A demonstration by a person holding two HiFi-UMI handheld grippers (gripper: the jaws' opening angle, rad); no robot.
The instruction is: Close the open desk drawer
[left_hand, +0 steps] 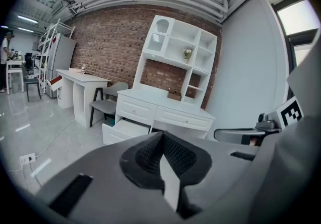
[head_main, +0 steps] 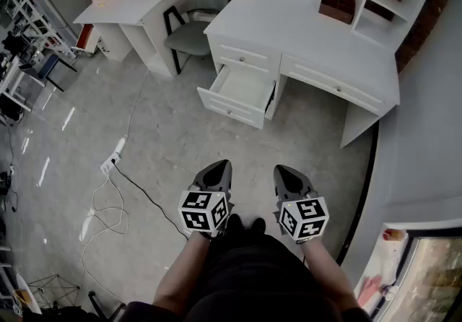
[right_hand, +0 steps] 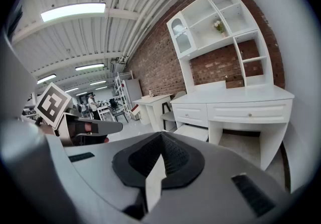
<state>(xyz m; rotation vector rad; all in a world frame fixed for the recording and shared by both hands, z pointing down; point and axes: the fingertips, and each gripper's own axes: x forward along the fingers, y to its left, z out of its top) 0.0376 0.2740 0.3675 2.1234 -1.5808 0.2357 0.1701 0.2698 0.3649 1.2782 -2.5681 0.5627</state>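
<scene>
A white desk [head_main: 303, 24] with a hutch stands against the brick wall. Its lower left drawer [head_main: 238, 94] is pulled out and looks empty; the left gripper view shows this drawer [left_hand: 123, 130] and the right gripper view shows this drawer [right_hand: 193, 132] too. My left gripper [head_main: 214, 175] and right gripper [head_main: 289, 176] hang side by side near my body, well short of the desk. Both are shut with nothing between the jaws. The left gripper [left_hand: 161, 140] and the right gripper [right_hand: 159, 140] point towards the desk.
A grey chair [head_main: 193, 21] stands left of the desk, beside a second white table [head_main: 133, 3]. A power strip and cables [head_main: 110, 163] lie on the grey floor at the left. A dark curved strip [head_main: 367, 183] runs along the floor at the right.
</scene>
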